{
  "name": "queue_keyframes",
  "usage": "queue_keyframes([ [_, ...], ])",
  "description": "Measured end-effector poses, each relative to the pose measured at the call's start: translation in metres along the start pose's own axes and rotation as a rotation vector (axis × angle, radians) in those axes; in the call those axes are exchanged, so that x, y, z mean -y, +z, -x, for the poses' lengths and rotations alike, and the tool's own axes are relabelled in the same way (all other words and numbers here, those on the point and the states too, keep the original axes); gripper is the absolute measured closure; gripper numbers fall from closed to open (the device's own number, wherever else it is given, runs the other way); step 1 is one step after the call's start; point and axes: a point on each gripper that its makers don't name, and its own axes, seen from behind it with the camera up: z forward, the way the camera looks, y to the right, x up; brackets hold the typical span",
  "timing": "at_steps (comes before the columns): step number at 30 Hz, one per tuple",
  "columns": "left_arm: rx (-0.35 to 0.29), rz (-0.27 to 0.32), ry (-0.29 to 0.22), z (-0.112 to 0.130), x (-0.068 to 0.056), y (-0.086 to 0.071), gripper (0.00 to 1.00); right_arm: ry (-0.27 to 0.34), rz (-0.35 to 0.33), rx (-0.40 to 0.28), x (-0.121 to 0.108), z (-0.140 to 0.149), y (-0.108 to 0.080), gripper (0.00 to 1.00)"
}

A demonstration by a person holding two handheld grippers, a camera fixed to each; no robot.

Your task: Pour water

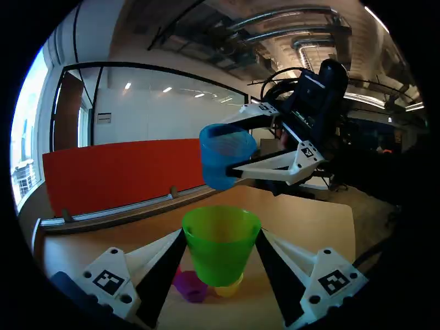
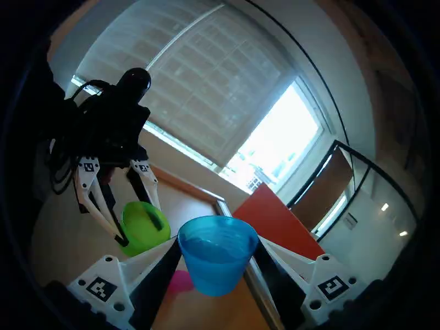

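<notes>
The green cup (image 1: 221,245) hides most of 2 things below it, a purple cup (image 1: 191,286) and a yellow thing (image 1: 230,289). In the right gripper view the blue cup (image 2: 217,253) covers part of a pink thing (image 2: 180,281), too blurred to name.

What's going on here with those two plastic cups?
Two hand-held tongs each grip a cup. The left tongs hold a green cup above a wooden table. The right tongs hold a blue cup with water in it, raised higher and a little beyond the green one. No water is pouring yet.
</notes>
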Motion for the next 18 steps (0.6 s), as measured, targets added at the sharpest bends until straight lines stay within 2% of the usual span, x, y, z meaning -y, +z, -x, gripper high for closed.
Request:
queue_keyframes([
  [18,0.0,0.009,-0.006,0.0031,-0.0029,0.0036,0.14,-0.083,-0.016,0.004,0.002,-0.0077,0.0036,0.09],
])
